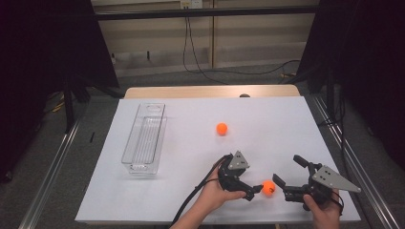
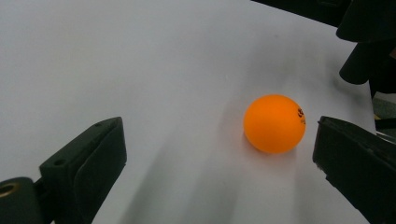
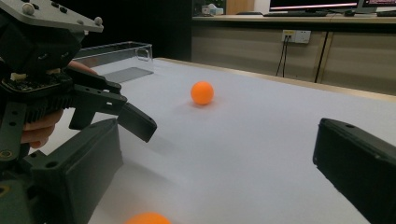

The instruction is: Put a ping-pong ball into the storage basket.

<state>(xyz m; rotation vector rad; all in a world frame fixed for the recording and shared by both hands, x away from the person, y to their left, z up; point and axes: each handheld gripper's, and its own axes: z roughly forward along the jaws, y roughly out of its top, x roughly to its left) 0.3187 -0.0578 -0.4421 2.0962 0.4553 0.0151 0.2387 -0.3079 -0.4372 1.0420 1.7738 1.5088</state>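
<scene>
**Left tool lining up on the near orange ball: easy to knock it away**

So the left tool (image 1: 252, 191) sits low near the front edge of the surface (image 1: 286, 124), jaws spread wide and gripping nothing. In the left gripper view the near ball (image 2: 274, 123) rests on the white sheet between the jaws, but way off-centre, just beside the right-hand one. The right tool (image 1: 290, 172) hangs just beside it on the other side, also released and empty.

A second ball (image 1: 221, 128) sits near the middle of the surface, well apart from both tools. The clear bin (image 1: 143, 138) stands along the left edge, empty as far as I can tell.

My worry: if the jaws close from here, the close one probably hits the ball first and flicks it off, since it's light, round and sitting on smooth paper. It could roll into the right tool or off the front edge. Centring up first seems safer.
</scene>
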